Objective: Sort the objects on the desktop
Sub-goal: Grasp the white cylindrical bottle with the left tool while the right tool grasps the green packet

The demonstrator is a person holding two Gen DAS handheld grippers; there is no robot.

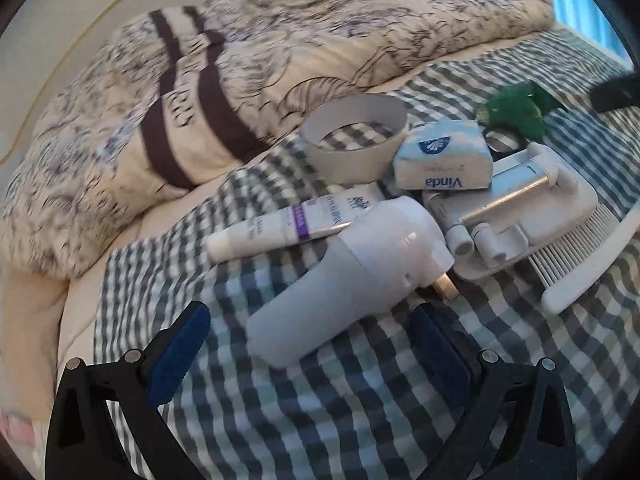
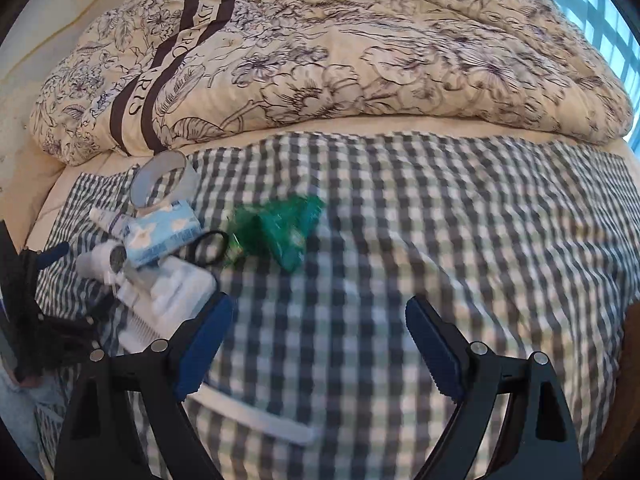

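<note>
A heap of objects lies on the checked cloth [image 1: 304,408]. It holds a white handheld device [image 1: 348,276], a cream tube [image 1: 276,226], a white tape ring [image 1: 352,136], a blue tissue pack [image 1: 440,156], a white clamp stand [image 1: 520,216], a white comb [image 1: 580,256], black scissors [image 1: 500,140] and a green packet [image 1: 516,108]. My left gripper [image 1: 310,312] is open, its pads on either side of the device's near end without touching it. My right gripper [image 2: 320,306] stands open over bare cloth, right of the heap. The green packet [image 2: 280,228] and the scissors [image 2: 210,248] lie ahead of it to the left.
A rumpled floral duvet [image 2: 340,52] fills the far side of the bed. The checked cloth [image 2: 460,220] stretches to the right. A window [image 2: 612,28] is at the far right, and a brown edge [image 2: 632,360] shows at the lower right.
</note>
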